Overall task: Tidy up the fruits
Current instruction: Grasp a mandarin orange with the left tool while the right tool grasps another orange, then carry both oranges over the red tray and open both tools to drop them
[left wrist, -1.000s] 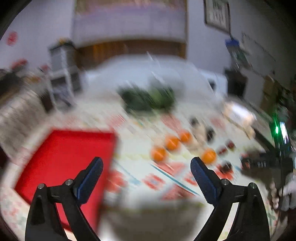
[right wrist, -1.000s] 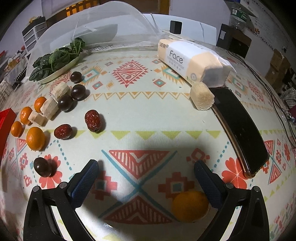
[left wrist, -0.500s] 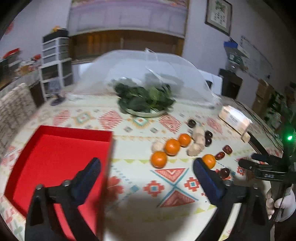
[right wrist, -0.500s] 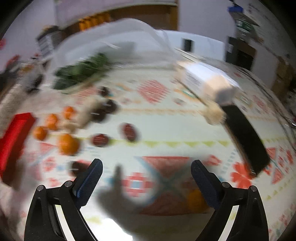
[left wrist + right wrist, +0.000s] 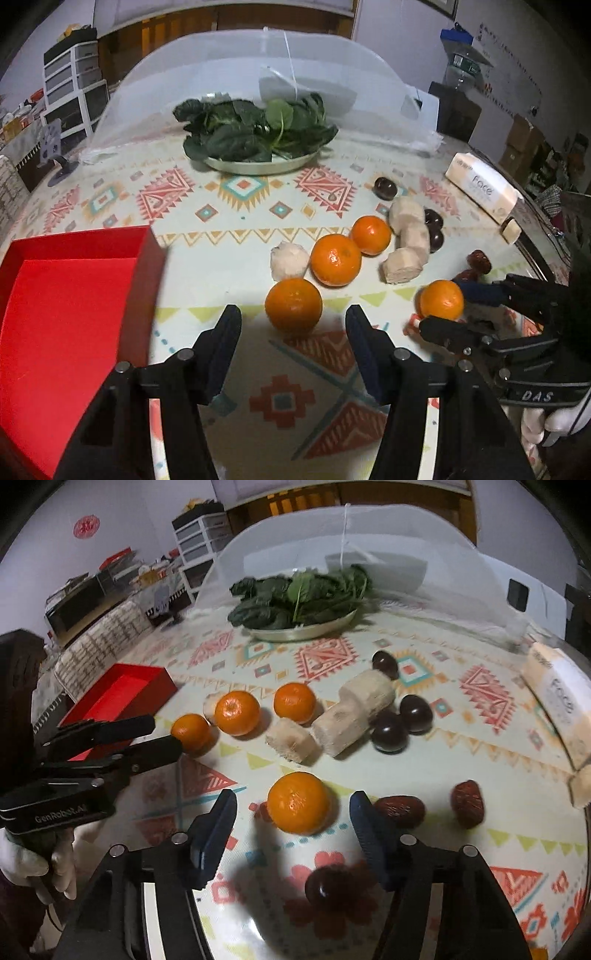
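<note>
Several oranges lie on the patterned tablecloth. My left gripper (image 5: 293, 325) is open, its fingers on either side of the nearest orange (image 5: 293, 305), which also shows in the right wrist view (image 5: 190, 732). My right gripper (image 5: 293, 810) is open around another orange (image 5: 298, 802), also seen in the left wrist view (image 5: 440, 299). Two more oranges (image 5: 335, 260) (image 5: 370, 235) lie behind. Pale sugarcane pieces (image 5: 352, 712), dark plums (image 5: 389, 731) and red dates (image 5: 399, 810) lie around. A red box (image 5: 70, 306) stands empty at the left.
A plate of green leaves (image 5: 258, 129) sits under a mesh food cover (image 5: 266, 66) at the back. A tissue pack (image 5: 480, 186) lies at the right edge. A dark plum (image 5: 330, 886) lies just under my right gripper.
Both grippers have moved in towards the fruit cluster, each now framing an orange; the right gripper swung left away from the lone orange and the phone.
</note>
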A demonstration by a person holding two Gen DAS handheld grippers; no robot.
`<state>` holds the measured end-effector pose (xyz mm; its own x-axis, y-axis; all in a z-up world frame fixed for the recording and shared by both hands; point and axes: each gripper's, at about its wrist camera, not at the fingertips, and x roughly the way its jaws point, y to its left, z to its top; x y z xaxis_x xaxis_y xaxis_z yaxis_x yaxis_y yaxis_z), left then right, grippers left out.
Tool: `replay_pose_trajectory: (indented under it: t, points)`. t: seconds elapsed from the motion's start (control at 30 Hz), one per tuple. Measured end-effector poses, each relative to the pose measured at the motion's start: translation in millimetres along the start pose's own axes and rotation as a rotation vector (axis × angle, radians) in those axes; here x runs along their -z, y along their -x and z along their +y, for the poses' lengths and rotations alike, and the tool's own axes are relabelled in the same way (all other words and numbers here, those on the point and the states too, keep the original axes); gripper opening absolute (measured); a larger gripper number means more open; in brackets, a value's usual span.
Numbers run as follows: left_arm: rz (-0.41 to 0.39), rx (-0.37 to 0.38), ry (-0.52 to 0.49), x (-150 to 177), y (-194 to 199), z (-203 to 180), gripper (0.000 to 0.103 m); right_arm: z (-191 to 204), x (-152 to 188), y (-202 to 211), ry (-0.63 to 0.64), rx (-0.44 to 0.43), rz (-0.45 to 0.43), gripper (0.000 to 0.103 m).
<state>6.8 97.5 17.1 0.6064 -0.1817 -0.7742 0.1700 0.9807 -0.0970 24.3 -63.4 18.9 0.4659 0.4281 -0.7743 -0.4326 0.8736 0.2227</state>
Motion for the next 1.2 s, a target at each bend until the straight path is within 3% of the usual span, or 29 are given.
replay_pose_trajectory:
  t: [0.07, 0.23, 0.3, 0.47, 0.67, 0.8, 1.03, 1.2]
  points:
    - [0.013, -0.001, -0.003, -3, -8, -1, 0.057, -1, 0, 0, -0.005, -0.016, 0.002, 0.057]
    - [0.030, -0.043, -0.032, -7, -19, -8, 0.033, 4, 1, -2, 0.008, -0.009, 0.003, 0.047]
    - [0.029, -0.023, -0.025, -6, -18, -6, 0.033, 3, 1, -1, 0.005, -0.008, 0.004, 0.039]
    - [-0.015, -0.006, 0.017, -5, 5, -1, 0.033, 5, 4, 3, -0.011, -0.009, 0.001, 0.038]
    - [-0.126, -0.016, 0.101, 10, 69, 25, 0.033, 28, 3, 23, 0.012, -0.029, -0.026, 0.038]
    - [-0.173, -0.090, 0.187, 28, 103, 65, 0.033, 63, -4, 32, 0.053, -0.083, -0.049, 0.038]
    - [-0.197, -0.277, 0.340, 58, 133, 147, 0.033, 166, -18, 15, 0.177, -0.249, -0.031, 0.038]
    - [-0.175, -0.323, 0.406, 75, 134, 185, 0.033, 225, -18, -16, 0.238, -0.302, 0.010, 0.039]
